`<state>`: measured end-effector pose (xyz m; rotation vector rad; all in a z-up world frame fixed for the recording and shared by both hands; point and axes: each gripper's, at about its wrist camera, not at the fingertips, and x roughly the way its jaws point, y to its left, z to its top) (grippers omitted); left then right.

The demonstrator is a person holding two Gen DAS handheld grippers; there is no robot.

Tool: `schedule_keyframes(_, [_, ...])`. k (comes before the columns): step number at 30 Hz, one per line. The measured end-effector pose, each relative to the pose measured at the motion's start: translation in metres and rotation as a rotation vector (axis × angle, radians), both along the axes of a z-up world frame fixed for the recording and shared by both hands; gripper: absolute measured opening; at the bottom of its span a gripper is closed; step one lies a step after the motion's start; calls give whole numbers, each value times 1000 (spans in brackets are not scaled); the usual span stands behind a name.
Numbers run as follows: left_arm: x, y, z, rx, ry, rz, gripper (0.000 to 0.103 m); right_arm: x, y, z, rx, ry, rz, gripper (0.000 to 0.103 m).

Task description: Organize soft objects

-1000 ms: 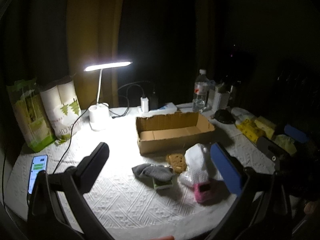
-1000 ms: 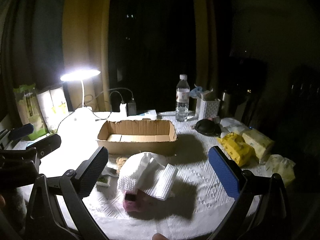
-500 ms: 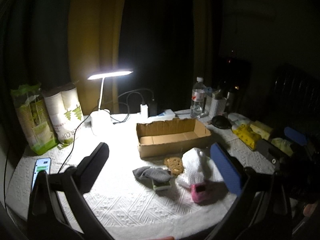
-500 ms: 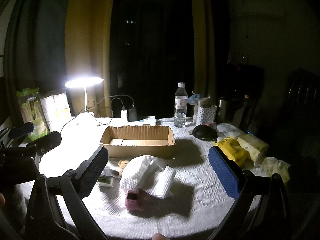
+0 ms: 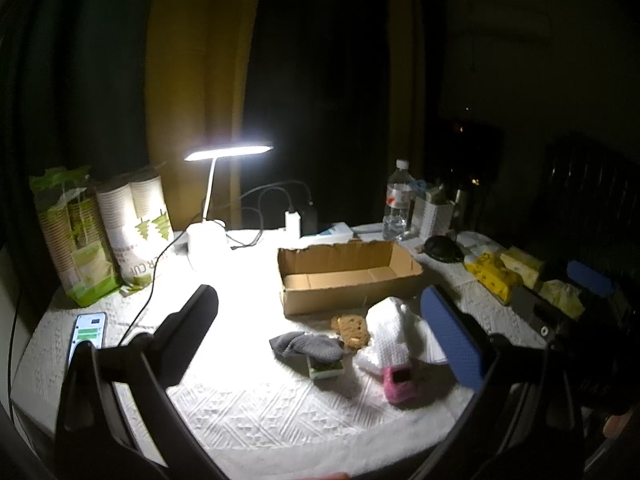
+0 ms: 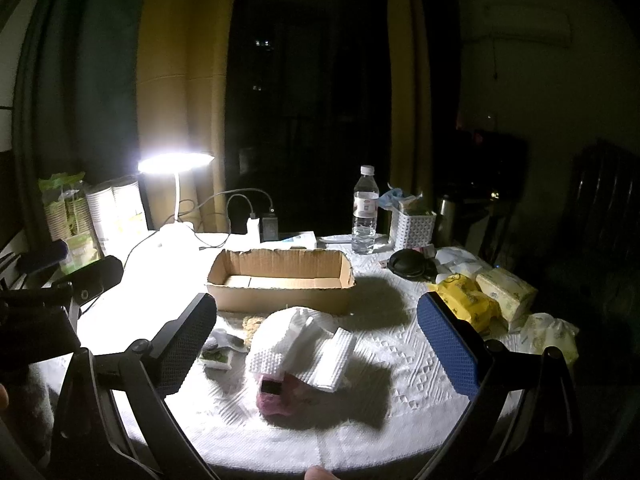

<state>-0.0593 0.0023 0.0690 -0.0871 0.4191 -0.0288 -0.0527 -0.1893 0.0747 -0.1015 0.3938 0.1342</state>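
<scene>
Both grippers, left (image 5: 320, 328) and right (image 6: 316, 336), gape empty above the table. White towel (image 6: 300, 340) lies before cardboard box (image 6: 280, 280), atop pink item; light, floppy. Pinch a fold.

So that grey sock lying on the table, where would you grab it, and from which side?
Probably at the bunched middle of the grey sock, coming straight down from above with the left gripper. It lies flat and limp on the tablecloth, so no edge sticks up to catch. Its right end rests over a small green-and-white block, so pinching left of that avoids lifting both.
</scene>
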Motion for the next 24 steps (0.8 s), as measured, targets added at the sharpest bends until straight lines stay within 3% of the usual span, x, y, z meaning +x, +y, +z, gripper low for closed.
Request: schedule_keyframes(24, [-2,-1,0,8,-4,-2,102,-2,0,-1,0,0,0,102])
